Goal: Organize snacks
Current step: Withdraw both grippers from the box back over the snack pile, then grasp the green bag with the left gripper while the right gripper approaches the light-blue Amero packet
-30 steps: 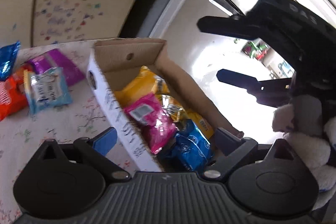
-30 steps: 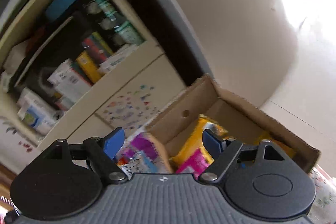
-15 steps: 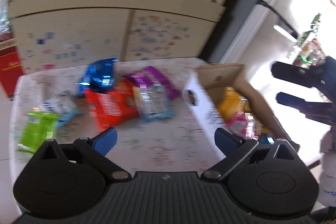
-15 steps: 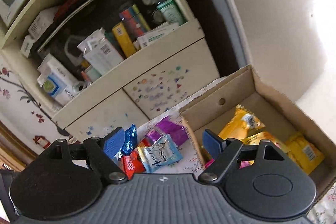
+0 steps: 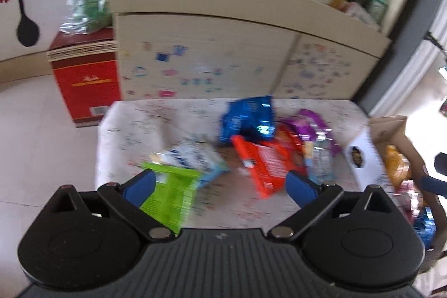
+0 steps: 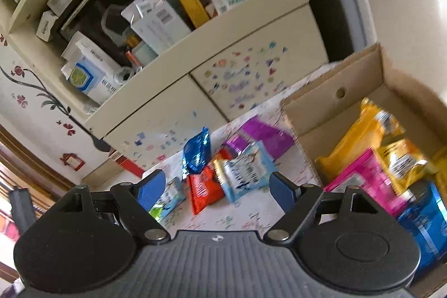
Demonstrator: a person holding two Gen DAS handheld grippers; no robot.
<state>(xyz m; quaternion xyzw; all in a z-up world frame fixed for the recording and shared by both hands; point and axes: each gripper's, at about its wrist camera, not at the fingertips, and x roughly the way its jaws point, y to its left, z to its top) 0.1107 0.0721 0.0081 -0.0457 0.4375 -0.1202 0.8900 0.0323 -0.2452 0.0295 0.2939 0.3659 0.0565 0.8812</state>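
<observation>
Behind everything stood a cream cabinet (image 6: 251,52) with small coloured stickers on its doors and an open shelf full of boxes. In front of it the bench (image 5: 145,127) carried a white cloth with a fine print. At the bench's right end stood a cardboard box (image 6: 329,99), open at the top, which held yellow packets (image 6: 363,130), a pink packet (image 6: 366,175) and a blue packet (image 6: 427,219). The loose snacks lay together on the cloth, left of the box: a red packet (image 5: 265,158) in the middle, a shiny blue packet (image 5: 248,119) just behind it, a purple packet (image 5: 313,119) close to the box, a light-blue packet with a picture (image 6: 245,172) lying partly over the red one, a white-and-blue packet (image 5: 192,158) further left, and a green packet (image 5: 173,192) nearest to the left hand-held gripper (image 5: 220,185). This hand-held gripper hung above the cloth with its blue fingers wide apart and nothing between them. The right hand-held gripper (image 6: 218,189) was also spread wide and held nothing; it pointed at the loose snacks, with the box to its right.
</observation>
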